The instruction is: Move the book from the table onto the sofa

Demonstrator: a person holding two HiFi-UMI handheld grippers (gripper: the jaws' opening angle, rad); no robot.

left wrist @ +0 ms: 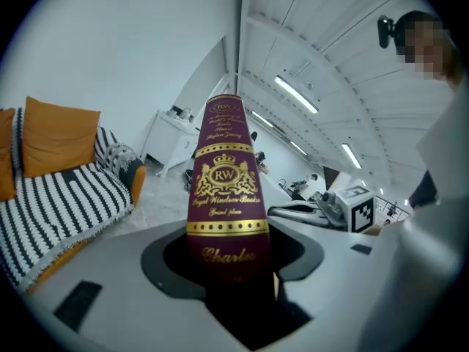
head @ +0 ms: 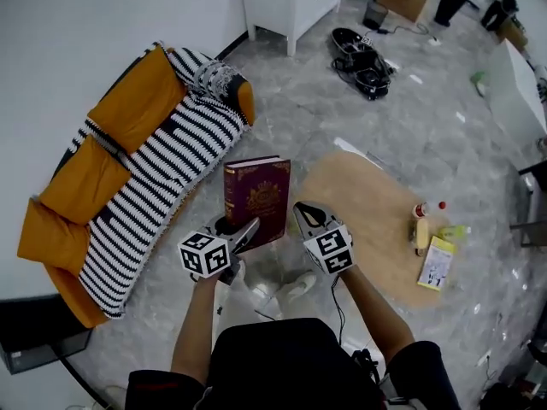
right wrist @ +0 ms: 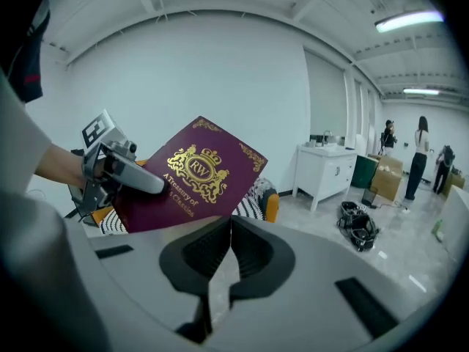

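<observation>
Book (head: 257,196) upright, clamped in left claw (head: 242,230).

1. Bright, even light from ceiling strip lights (right wrist: 410,20).
2. Soft glare on the glossy floor (head: 410,126).
3. Both gripper views bulge, with black corners.
4. The left claw (left wrist: 229,270) body looks soft.

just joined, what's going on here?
A person is working with a handheld gripper in each hand. The left gripper grips a maroon book near its lower end and holds it upright in the air, off the wooden table. The right gripper is beside it, fingers together with nothing between them. The striped sofa is off to the person's left; the book is not on it yet.
</observation>
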